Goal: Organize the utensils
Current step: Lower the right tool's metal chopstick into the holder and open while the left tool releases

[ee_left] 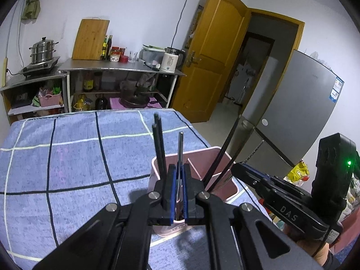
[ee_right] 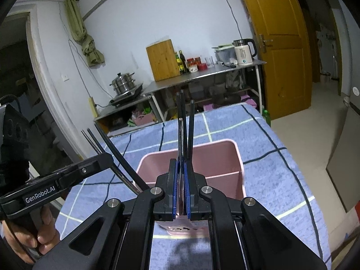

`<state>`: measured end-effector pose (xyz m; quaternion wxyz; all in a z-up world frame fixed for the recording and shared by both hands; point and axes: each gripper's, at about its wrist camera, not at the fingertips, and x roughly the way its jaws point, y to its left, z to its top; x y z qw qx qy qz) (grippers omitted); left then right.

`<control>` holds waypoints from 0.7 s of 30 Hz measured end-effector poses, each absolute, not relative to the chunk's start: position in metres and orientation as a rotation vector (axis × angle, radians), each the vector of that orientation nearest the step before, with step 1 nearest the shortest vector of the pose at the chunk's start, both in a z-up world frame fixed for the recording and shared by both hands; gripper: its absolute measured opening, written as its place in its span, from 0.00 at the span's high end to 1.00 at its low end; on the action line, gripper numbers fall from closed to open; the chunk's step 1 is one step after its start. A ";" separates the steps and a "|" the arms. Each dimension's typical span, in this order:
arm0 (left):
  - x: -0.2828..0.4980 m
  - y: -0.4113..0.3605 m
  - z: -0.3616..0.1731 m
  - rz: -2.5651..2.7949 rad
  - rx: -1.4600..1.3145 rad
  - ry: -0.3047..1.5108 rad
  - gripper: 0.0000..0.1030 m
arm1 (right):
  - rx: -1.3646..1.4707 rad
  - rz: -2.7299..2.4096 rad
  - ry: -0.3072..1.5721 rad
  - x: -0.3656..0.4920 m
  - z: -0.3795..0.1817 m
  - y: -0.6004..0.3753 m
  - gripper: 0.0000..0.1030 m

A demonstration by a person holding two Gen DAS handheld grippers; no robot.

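Left tool (ee_left: 179, 180) pinches a slim metal utensil handle (ee_left: 180, 148), blue pads tight on it. Right tool (ee_right: 181, 175) is clamped just as narrowly on another metal utensil (ee_right: 180, 135). Both hang over the pink holder (ee_right: 236, 157) on the checked blue tabletop (ee_left: 67, 157), black chopsticks (ee_left: 158, 144) standing inside.

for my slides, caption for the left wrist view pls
Left claw shut on metal utensil above pink holder.

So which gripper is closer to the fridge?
Right. In the left wrist view the right gripper sits between the left gripper and the fridge. Both are over the holder, each shut on a utensil.
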<state>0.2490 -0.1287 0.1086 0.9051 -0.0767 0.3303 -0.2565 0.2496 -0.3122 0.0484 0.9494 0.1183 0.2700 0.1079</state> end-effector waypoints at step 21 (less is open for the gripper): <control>0.244 -0.125 0.088 -0.532 -0.154 0.712 0.94 | 0.198 0.220 0.592 0.244 0.033 -0.308 0.83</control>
